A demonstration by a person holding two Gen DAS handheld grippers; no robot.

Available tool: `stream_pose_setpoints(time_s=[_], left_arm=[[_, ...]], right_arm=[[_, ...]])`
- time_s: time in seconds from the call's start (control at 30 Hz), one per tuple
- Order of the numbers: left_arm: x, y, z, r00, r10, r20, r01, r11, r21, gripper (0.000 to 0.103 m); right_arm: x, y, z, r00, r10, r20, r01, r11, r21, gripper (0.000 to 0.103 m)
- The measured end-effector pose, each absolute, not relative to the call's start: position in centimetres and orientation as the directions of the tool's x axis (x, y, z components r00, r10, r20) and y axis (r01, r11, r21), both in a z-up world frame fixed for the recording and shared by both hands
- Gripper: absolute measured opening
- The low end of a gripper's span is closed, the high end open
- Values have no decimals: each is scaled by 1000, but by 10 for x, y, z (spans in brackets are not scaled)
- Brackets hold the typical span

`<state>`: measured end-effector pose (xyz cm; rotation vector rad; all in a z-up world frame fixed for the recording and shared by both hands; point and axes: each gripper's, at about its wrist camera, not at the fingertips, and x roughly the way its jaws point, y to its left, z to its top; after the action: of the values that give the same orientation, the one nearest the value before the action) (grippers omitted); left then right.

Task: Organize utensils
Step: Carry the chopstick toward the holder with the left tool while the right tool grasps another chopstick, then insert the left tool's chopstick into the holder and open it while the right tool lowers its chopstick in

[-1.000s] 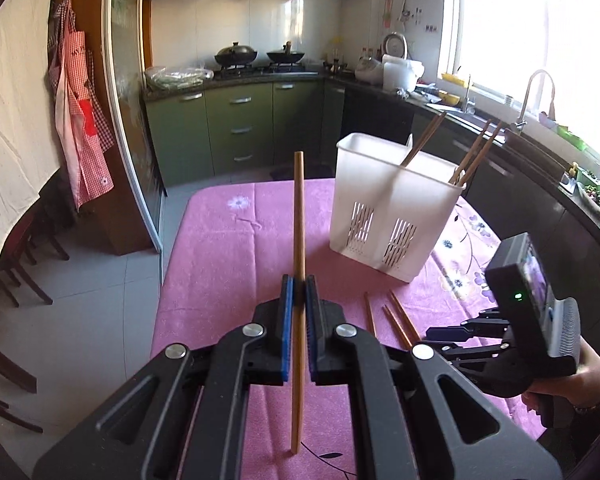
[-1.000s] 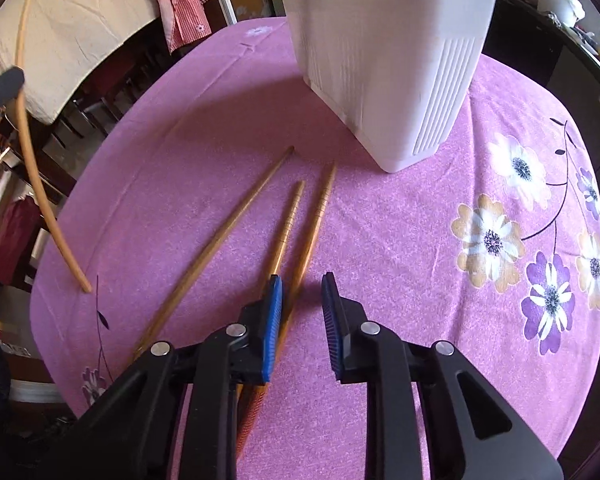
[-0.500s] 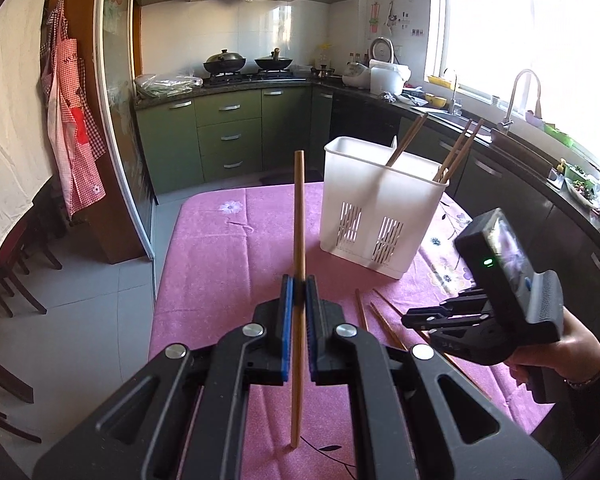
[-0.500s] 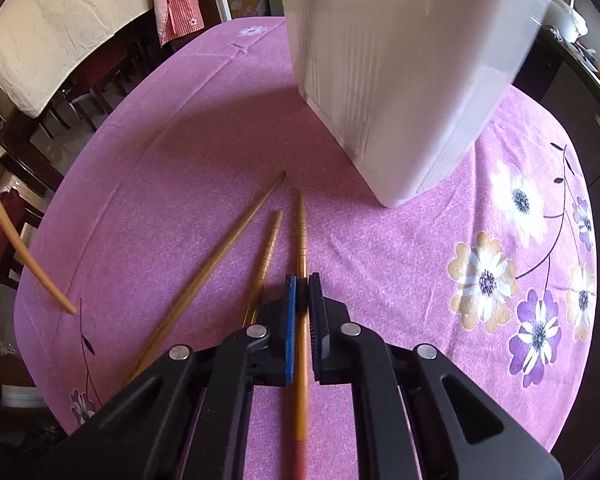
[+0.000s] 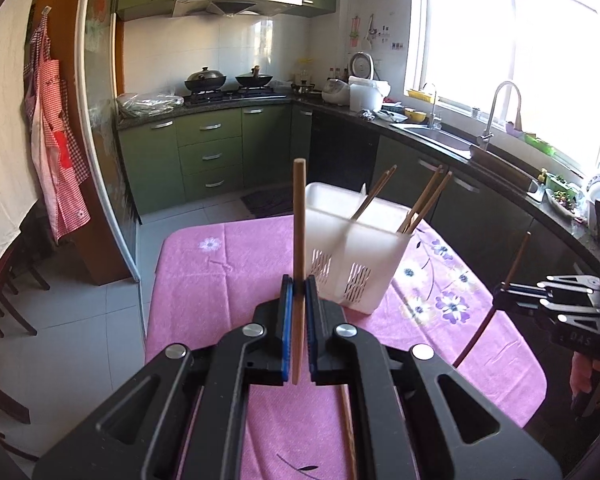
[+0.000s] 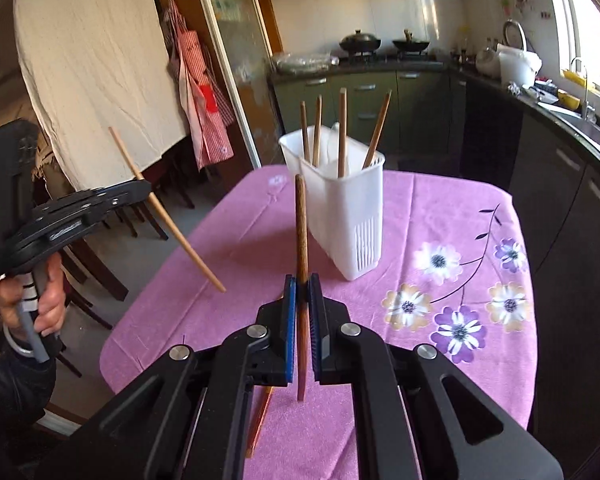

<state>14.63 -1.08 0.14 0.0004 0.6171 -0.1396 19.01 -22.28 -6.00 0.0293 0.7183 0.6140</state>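
Two chopsticks are lifted off the counter (image 5: 228,264), one in each tool. The left tool (image 5: 295,308) has its blue pads pressed onto a pale chopstick (image 5: 299,240) that stands nearly upright between them, its top level with the rim of the white utensil holder (image 5: 356,256) beyond it. Seen from the right wrist view, that same pale chopstick (image 6: 168,216) slants down and away from the tool. The right tool (image 6: 301,304) pinches a darker, reddish chopstick (image 6: 301,240), also close to upright, with the holder (image 6: 340,208) farther back on the pink flowered cloth (image 6: 440,216). Four chopsticks (image 6: 342,132) already stand in the holder, leaning against its walls; which compartment each sits in is hard to tell. At least one more chopstick (image 5: 346,428) lies flat on the cloth beneath the left tool, mostly hidden by the tool's body. From the left wrist view, the right tool (image 5: 508,296) shows at the counter's right edge, gripping its dark stick (image 5: 496,300).
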Motion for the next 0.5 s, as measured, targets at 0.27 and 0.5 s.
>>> stream_pose_setpoints(time_s=[0.27, 0.5], left_arm=[[181, -17, 62, 814, -182, -551, 175, 982, -66, 6], [214, -30, 120, 880, -186, -436, 186, 982, -43, 6]], right_arm=[[170, -238, -50, 589, 569, -573, -530, 808, 257, 7], [169, -242, -53, 583, 581, -567, -530, 802, 277, 7]])
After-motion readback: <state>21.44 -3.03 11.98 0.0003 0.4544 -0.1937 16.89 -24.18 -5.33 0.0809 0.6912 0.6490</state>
